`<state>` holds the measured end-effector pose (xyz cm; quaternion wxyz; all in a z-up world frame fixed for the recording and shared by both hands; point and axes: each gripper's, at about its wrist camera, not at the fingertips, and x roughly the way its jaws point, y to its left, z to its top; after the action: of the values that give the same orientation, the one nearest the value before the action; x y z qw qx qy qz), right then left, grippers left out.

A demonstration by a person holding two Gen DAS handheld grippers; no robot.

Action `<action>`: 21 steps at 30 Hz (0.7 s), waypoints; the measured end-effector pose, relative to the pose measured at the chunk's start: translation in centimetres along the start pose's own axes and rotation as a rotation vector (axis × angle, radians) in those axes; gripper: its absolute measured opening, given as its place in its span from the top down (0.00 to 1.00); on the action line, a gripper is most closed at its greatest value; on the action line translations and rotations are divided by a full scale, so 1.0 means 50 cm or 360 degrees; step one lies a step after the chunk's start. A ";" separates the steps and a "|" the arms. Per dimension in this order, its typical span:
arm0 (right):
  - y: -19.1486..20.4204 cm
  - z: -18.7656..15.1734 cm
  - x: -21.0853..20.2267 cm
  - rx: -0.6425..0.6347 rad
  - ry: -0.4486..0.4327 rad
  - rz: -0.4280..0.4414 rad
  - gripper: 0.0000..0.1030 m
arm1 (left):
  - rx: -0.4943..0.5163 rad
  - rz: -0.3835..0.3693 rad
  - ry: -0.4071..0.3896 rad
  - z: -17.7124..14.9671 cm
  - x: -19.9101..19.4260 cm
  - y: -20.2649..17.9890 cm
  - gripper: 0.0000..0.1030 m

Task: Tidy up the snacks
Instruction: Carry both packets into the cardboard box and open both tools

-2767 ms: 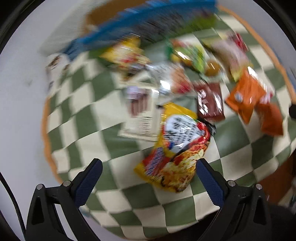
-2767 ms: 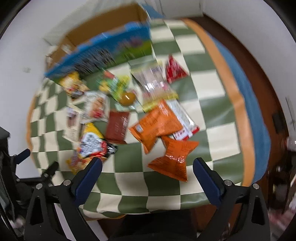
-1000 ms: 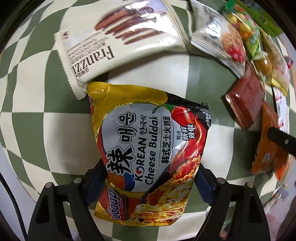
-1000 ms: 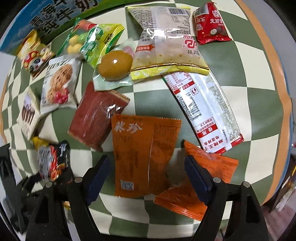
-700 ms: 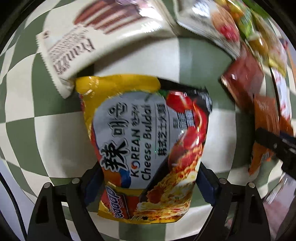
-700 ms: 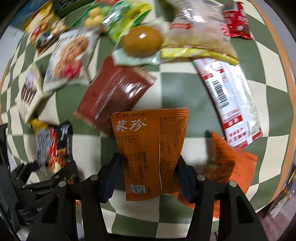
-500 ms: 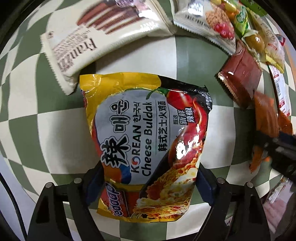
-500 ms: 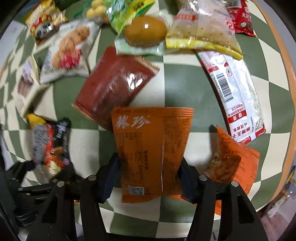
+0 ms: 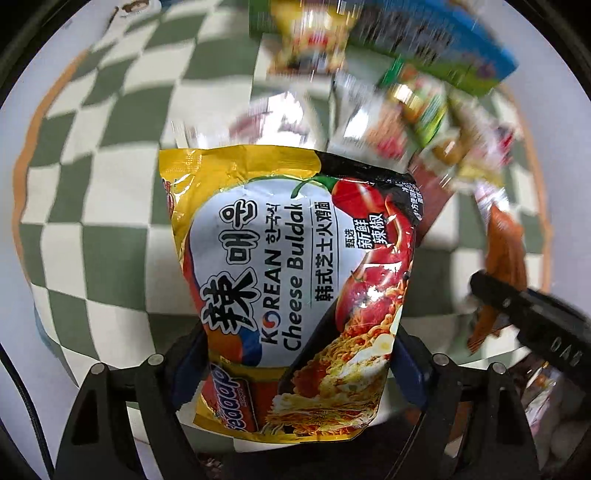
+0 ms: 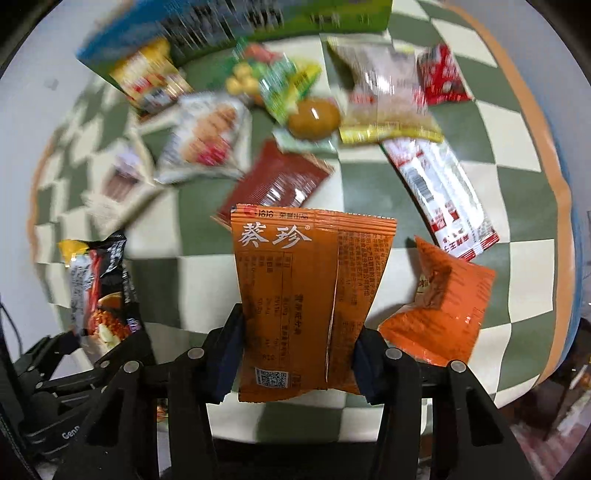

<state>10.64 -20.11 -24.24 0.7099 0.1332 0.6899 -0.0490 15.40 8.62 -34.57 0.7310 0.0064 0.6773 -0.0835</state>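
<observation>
The right gripper (image 10: pixel 295 363) was clamped on the lower sides of an orange snack packet (image 10: pixel 308 306), held above the green-and-cream checkered tablecloth (image 10: pixel 509 184). To its right lay a crumpled orange packet (image 10: pixel 443 306). At near left the left gripper (image 10: pixel 105 349) pinched a yellow-and-black noodle bag (image 10: pixel 101 288). Farther off lay a dark red packet (image 10: pixel 277 182), a packaged brown egg (image 10: pixel 314 118) and a blurred blue-and-green box (image 10: pixel 221 22).

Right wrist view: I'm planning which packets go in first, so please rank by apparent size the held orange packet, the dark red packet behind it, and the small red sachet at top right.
1. Orange packet, though it is nearest the camera, so this is unsure.
2. Dark red packet, partly hidden.
3. Small red sachet.
</observation>
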 end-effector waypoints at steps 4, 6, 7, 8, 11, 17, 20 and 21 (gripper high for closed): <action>-0.006 0.037 -0.123 0.0003 -0.0116 0.0114 0.48 | -0.0013 -0.0098 -0.0131 0.060 -0.106 -0.008 0.17; 0.030 0.055 -0.161 -0.0001 -0.0187 0.0166 0.48 | -0.0008 -0.0135 -0.0178 0.113 -0.162 -0.026 0.17; 0.070 0.084 -0.164 -0.0004 -0.0210 0.0186 0.48 | 0.0001 -0.0143 -0.0204 0.148 -0.184 -0.037 0.17; 0.076 0.115 -0.187 -0.0011 -0.0234 0.0220 0.48 | 0.0009 -0.0138 -0.0226 0.187 -0.205 -0.048 0.17; 0.101 0.226 -0.226 -0.0042 -0.0306 0.0272 0.48 | 0.0023 -0.0117 -0.0288 0.328 -0.253 -0.093 0.17; 0.155 0.486 -0.206 -0.0086 -0.0369 0.0218 0.48 | 0.0016 -0.0092 -0.0229 0.609 -0.231 -0.147 0.17; 0.162 0.607 -0.163 -0.0093 -0.0306 0.0217 0.48 | 0.0002 -0.0064 -0.0139 0.721 -0.169 -0.153 0.17; 0.163 0.646 -0.148 -0.0100 -0.0284 0.0212 0.48 | -0.0004 -0.0063 -0.0116 0.746 -0.155 -0.156 0.17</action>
<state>43.59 -21.42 -15.51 0.7741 0.1515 0.6147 0.0082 50.76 -2.74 -22.99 0.7533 -0.0110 0.6504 -0.0973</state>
